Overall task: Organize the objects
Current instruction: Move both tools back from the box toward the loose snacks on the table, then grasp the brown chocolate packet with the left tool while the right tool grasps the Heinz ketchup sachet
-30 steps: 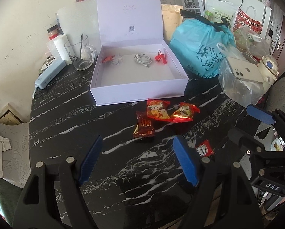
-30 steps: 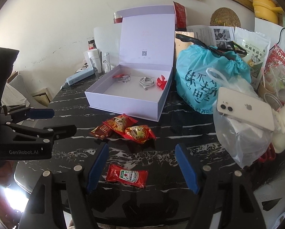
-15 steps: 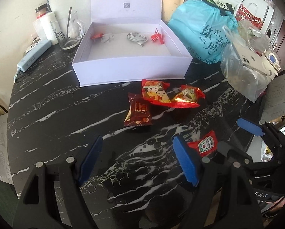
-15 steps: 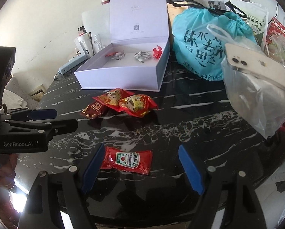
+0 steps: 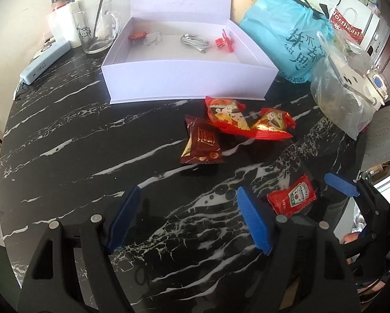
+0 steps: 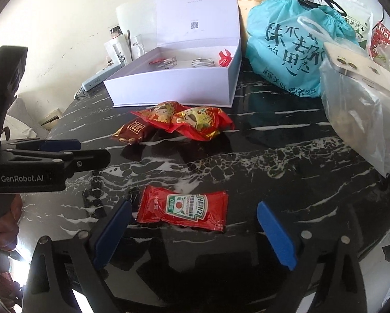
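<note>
meanwhile the right hand-held gripper, tilted downward, is opening around the untouched ketchup packet.

Red ketchup sachet, black white-veined marble table, white box, blue-padded tongs

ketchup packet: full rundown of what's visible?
The ketchup packet is a small flat red sachet of glossy plastic film with crimped ends, sealed and slightly puffed, carrying a white and green Heinz label with a tomato. It lies flat on the black marble table, near its front edge, apart from the other snack packets. The right gripper brackets it with jaws opening; the pads do not touch it. In the left wrist view it sits at, beside the left gripper.
</note>
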`<state>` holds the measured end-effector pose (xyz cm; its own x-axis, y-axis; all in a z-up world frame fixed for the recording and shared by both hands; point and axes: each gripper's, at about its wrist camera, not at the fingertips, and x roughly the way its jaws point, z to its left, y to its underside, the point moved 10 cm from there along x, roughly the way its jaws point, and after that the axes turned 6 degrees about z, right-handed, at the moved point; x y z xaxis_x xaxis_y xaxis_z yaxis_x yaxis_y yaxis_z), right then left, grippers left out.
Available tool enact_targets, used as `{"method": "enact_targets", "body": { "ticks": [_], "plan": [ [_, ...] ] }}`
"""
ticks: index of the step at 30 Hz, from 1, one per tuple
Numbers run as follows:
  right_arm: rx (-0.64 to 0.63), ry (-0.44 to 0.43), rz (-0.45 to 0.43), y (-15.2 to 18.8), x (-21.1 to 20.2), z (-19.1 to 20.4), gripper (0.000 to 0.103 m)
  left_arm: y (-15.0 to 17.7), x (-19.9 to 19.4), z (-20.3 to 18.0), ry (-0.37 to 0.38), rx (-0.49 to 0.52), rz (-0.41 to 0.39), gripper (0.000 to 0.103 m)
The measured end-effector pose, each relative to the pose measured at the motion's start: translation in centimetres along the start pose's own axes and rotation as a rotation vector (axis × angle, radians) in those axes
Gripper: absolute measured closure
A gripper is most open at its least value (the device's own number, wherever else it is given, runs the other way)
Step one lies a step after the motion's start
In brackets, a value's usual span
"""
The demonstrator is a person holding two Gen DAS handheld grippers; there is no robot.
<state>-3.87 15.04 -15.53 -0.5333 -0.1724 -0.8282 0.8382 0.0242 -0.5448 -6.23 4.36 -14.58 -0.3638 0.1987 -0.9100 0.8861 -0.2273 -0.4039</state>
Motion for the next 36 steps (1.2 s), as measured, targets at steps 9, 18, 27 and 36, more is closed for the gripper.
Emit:
{"method": "enact_targets", "body": {
  "ticks": [9,18,27,36],
  "plan": [
    [-0.028,0.055,-0.014,-0.3,0.7,0.3,0.004,-0.4,0.7,0.8,-0.01,-0.016,0.007,0.027],
    [-0.048,0.106,-0.04,-0.5,0.2,-0.8,0.034,-1.7,1.8,0.1,-0.001,0.0,0.015,0.027],
    [-0.065,0.027,-0.089,-0.6,-0.2,-1.1,0.036,-3.4,3.8,-1.2,0.009,0.025,0.027,0.027],
    [-0.086,0.024,-0.109,-0.5,-0.3,-0.9,0.036,-4.0,4.6,-1.6,-0.028,0.068,-0.003,0.027]
  ]
}}
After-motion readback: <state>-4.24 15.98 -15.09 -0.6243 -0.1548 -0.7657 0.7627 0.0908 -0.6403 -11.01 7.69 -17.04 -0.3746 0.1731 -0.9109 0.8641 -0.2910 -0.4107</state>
